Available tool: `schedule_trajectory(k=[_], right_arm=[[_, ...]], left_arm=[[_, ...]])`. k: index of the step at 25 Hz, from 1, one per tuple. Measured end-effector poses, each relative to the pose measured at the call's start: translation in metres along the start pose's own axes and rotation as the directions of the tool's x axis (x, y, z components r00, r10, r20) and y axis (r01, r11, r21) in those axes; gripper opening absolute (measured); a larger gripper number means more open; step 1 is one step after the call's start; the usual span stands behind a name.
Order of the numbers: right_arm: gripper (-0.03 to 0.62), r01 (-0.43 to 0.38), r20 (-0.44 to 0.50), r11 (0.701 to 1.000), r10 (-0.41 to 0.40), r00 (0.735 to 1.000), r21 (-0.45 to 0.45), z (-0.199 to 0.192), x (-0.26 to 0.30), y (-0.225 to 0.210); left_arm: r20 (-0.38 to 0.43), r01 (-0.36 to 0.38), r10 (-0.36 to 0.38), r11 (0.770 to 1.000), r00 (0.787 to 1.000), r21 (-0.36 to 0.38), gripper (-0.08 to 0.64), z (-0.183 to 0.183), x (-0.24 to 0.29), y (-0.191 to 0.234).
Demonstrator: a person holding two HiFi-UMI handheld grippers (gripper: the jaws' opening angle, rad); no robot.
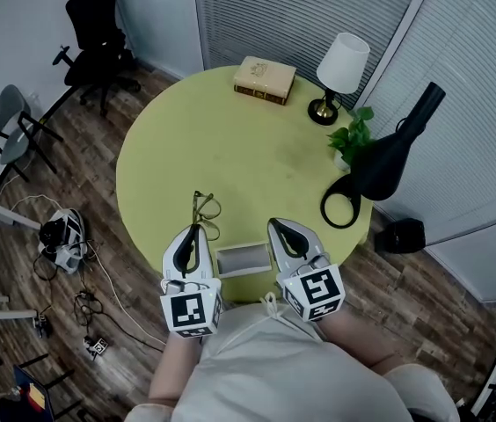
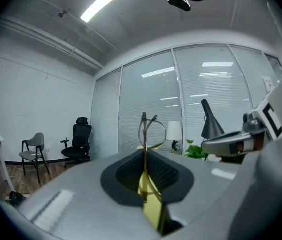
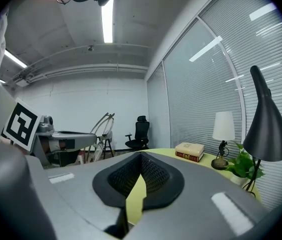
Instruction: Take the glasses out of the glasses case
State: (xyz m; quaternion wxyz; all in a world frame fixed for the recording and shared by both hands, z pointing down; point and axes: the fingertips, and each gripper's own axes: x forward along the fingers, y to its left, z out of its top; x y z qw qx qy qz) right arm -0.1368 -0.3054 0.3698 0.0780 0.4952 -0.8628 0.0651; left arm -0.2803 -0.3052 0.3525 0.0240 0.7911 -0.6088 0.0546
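Left hand-held gripper [image 1: 193,229] clenched on the glasses [image 1: 204,209]; in the left gripper view one thin temple arm runs straight down between the jaw pads, with the frame [image 2: 151,131] standing up past the tips. We take the grip on the temple as deliberate: it keeps the pads off the lenses.

Glasses are out of the glasses case [image 1: 242,260], just beyond and to the left of it over the yellow-green surface [image 1: 230,148]; we cannot tell whether the frame touches the surface or hangs just clear.

Case lies near the surface's near edge, between the two hand-held grippers; it appears open, with a pale interior showing and nothing inside that we can make out.

Right hand-held gripper [image 1: 276,225] sits just right of the case, jaws drawn together at the tips on nothing; only the surface shows through the slit below in the right gripper view [image 3: 141,155]. We judge it is parked there to steady the case if needed; it is not touching the case as far as we can see.

Far side of the surface, well apart from the work: a book [image 1: 265,80], a small lamp [image 1: 340,73], a potted plant [image 1: 353,139] and a tall black object [image 1: 389,161].

Our judgement: the removal looks essentially done; what remains is setting the glasses down clear of the case. The thin temple could twist in the pads if it is swung fast.
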Motion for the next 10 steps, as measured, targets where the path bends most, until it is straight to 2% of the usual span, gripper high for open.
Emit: schedule_trajectory(k=[4, 10], right_arm=[[-0.002, 0.006, -0.007, 1.000, -0.006, 1.000, -0.008, -0.0008, 0.0014, -0.0010], [-0.002, 0.014, -0.012, 1.000, -0.014, 1.000, -0.005, -0.0024, 0.0034, -0.0082]], left_arm=[[-0.007, 0.013, -0.013, 0.999, 1.000, -0.041, 0.015, -0.0034, 0.0033, 0.0011], [-0.006, 0.018, -0.018, 0.999, 1.000, -0.029, 0.015, -0.0039, 0.0098, -0.0017]])
